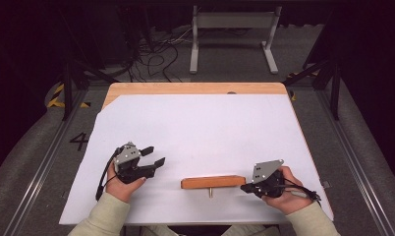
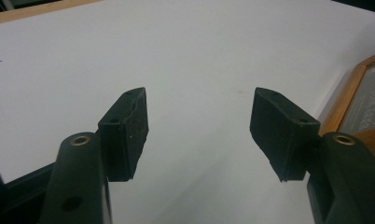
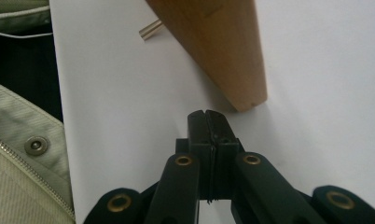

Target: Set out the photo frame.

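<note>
In the high view the wooden frame [image 1: 213,182] lies low centre on the tabletop [image 1: 195,128], the right gripper [image 1: 246,187] at its right end. The left gripper view shows the left gripper [image 2: 198,130] fingers wide, empty. In the right gripper view the fingers [image 3: 198,135] are pressed together just short of the frame's corner [image 3: 245,95]; they should probably nudge there gently.

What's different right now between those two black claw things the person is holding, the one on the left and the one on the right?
The left gripper has its jaws spread wide apart with nothing between them; the right gripper has its jaws pressed together, also on nothing. The left gripper hangs apart from the wooden frame; the right gripper's tips sit just off that frame's right end. Both are black, hand-held, and sit low over the white sheet.
</note>
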The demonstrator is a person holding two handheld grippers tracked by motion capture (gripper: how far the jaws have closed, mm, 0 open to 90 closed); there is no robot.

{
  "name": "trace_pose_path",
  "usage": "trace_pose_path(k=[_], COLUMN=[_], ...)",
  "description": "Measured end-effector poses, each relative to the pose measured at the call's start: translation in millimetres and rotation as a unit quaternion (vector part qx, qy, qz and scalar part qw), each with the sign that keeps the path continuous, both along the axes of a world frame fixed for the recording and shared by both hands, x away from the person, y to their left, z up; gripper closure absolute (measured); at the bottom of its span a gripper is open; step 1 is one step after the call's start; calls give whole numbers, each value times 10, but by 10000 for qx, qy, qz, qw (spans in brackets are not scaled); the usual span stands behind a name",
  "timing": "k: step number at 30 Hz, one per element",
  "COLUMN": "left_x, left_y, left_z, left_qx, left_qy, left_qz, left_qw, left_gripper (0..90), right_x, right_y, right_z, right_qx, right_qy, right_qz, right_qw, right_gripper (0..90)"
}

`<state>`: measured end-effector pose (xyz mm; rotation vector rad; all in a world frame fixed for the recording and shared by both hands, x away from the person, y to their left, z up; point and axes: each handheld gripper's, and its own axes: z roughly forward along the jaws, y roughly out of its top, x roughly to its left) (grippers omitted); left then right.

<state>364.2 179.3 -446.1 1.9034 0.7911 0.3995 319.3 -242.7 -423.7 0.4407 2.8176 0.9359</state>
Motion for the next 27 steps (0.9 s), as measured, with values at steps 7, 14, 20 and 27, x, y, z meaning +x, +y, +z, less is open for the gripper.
trace_pose_path(k=[7,14,20,27], left_x=[-13,-24,-41,-45], left_y=[5,28,74,89], left_z=[-5,-8,-18,-34], left_qx=[29,78,33,16], left_qy=[15,8,5,1], left_qz=[34,83,178,226], left_qw=[10000,9999,9998,9997], left_gripper=[371,367,343,327], right_x=[75,148,230,377], right_y=[56,61,58,60], right_z=[-169,-222,-231,-246], right_qx=[103,361,463,708], right_qy=[233,201,150,249], right_qz=[16,-101,-329,-566], right_qw=[9997,9991,9983,9956], right_gripper=[900,900,900,900])
